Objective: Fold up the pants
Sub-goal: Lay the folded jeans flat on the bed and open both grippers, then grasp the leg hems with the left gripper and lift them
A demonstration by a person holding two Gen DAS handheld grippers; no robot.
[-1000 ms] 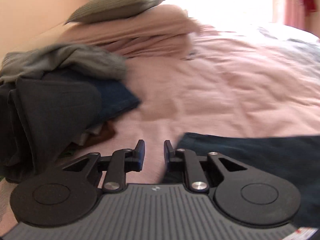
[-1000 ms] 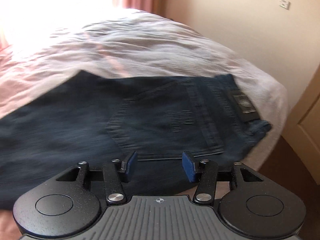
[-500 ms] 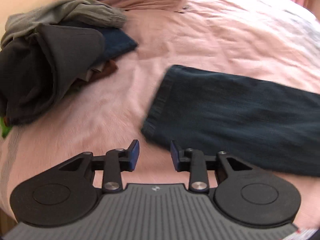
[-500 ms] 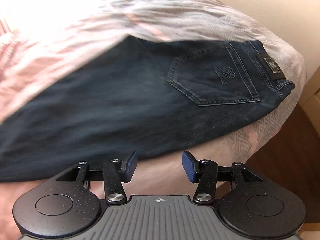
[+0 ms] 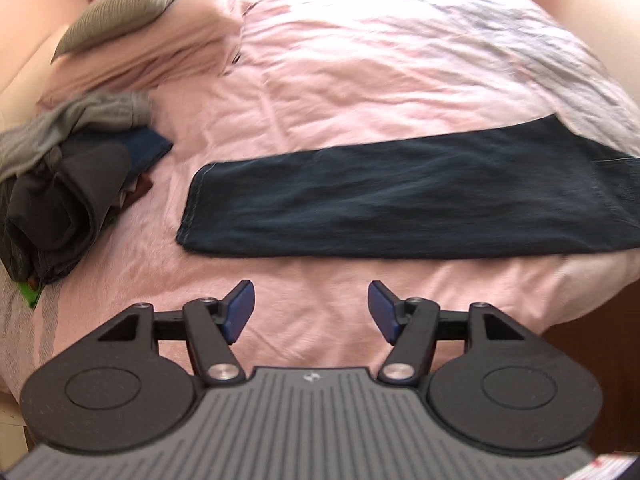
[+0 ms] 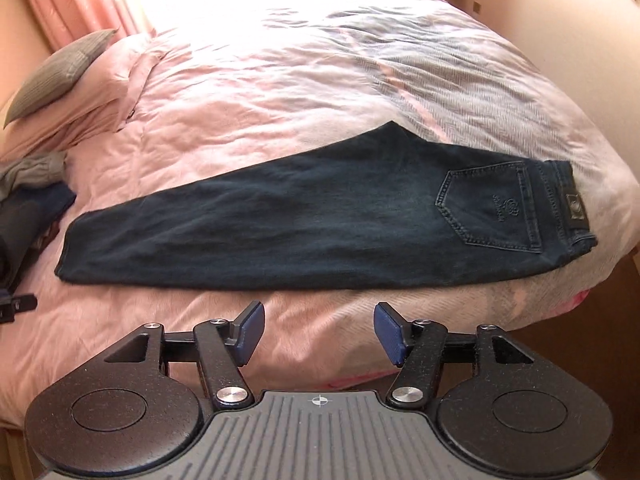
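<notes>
Dark blue jeans [image 6: 304, 232] lie flat across the pink bed, folded lengthwise, one leg over the other. The hem is at the left [image 5: 192, 216]; the waistband and back pocket [image 6: 492, 208] are at the right near the bed's corner. My left gripper [image 5: 311, 312] hovers open above the bedcover, just in front of the hem end, holding nothing. My right gripper [image 6: 318, 334] is open too, in front of the jeans' near edge, empty.
A heap of dark and grey clothes [image 5: 68, 184] lies left of the hem. Pink pillows with a grey cushion [image 5: 124, 4] sit at the back left. The bed's near edge [image 6: 520, 312] drops to the floor; a wall [image 6: 592, 40] stands at the right.
Both grippers pulled back and up from the jeans, so the whole garment now shows. Both jaws opened wider. The jeans lie still.
</notes>
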